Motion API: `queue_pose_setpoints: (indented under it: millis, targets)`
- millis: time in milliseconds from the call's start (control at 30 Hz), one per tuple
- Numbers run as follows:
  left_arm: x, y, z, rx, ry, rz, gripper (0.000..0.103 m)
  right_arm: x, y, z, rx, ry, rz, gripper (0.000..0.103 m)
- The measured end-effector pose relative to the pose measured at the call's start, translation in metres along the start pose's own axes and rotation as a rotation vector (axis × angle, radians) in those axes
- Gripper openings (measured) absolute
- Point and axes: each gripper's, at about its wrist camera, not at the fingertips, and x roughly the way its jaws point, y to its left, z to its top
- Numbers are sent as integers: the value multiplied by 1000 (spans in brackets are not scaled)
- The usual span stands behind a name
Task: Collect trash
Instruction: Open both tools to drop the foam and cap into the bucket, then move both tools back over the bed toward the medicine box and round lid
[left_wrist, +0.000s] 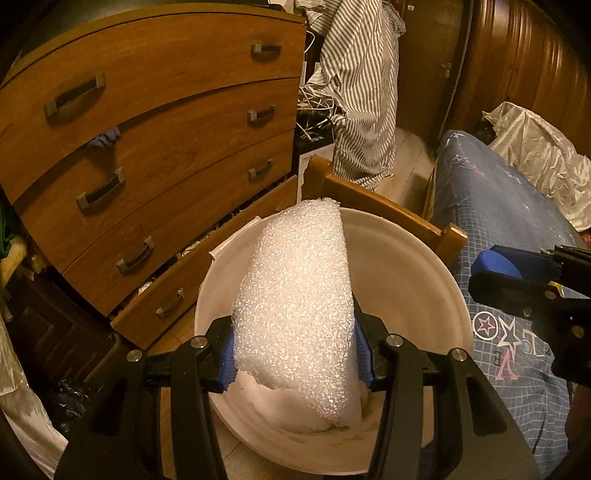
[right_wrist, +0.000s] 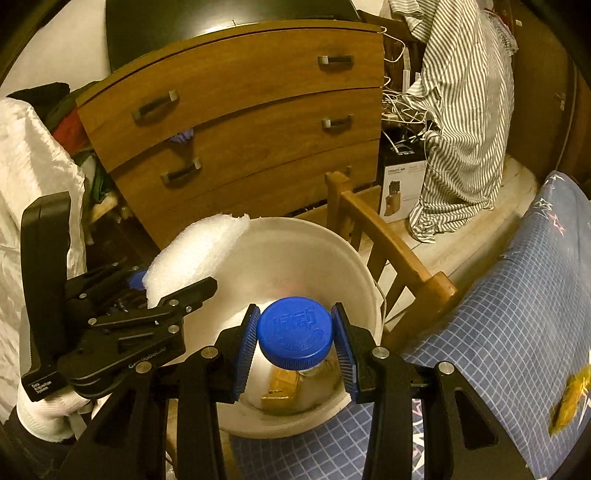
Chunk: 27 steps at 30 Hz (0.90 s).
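Gripping left: left gripper (left_wrist: 295, 354) clamped on white foam sheet (left_wrist: 295, 302), over round white plastic bucket (left_wrist: 424, 266).
Right: right gripper (right_wrist: 294, 349) clamped on blue ribbed bottle cap (right_wrist: 294, 328), above same bucket.

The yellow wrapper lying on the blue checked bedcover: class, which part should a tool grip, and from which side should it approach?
Grip the yellow wrapper across its narrow width, near the middle, coming from above. It lies flat and crumpled on the bedcover, longer than it is wide, so fingers set across the short way can likely pinch a raised crease. It is blurred here, so finer detail cannot be told.
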Motion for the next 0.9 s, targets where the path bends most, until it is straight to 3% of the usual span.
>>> queue_pose_setpoints:
  millis: [233,267,300,333,733,900]
  targets:
    - [4,2,2,3,-3,21,49,0,-2,-1,-9,-2,-2,43]
    - [5,3,2,3,-1,38,59,-1,-3,-1,-4,-8,-4,48]
    - [6,6,2,-1,-7,59,72,-2,-5,-1,6,-23,-4,63]
    - [6,9,2,-5,-12,69,75,-4,-7,-1,13,-31,-2,65]
    - [-3,9,1,-13,-22,60,75,-44,-31,-13,79,-109,8,65]
    - [-24,-24,-8,30,-51,5,75,-95,-43,-59,106,-188,-3,65]
